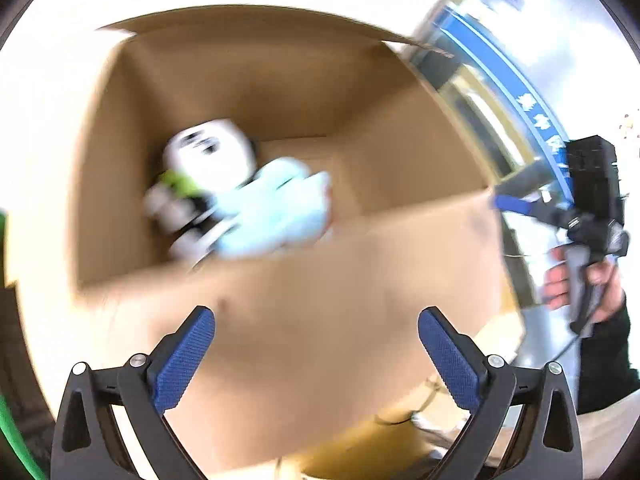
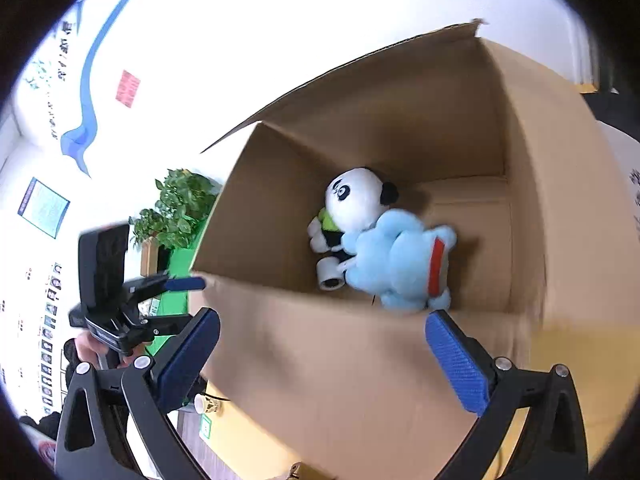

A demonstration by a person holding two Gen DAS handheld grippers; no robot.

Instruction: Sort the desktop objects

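A leafy green potted plant (image 2: 182, 208) stands beside a green surface (image 2: 174, 276). On the white wall hang a blue swoosh graphic (image 2: 86, 92), a red notice (image 2: 128, 88) and a framed poster (image 2: 43, 207).

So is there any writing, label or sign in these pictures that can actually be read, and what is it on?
None can be read.
Blue wall banner: white characters, too blurred.
Wall writing beside the blue swoosh: too small.
Red sign: blurred.
Framed notice: too small.
Cardboard box and plush toys: no text visible.
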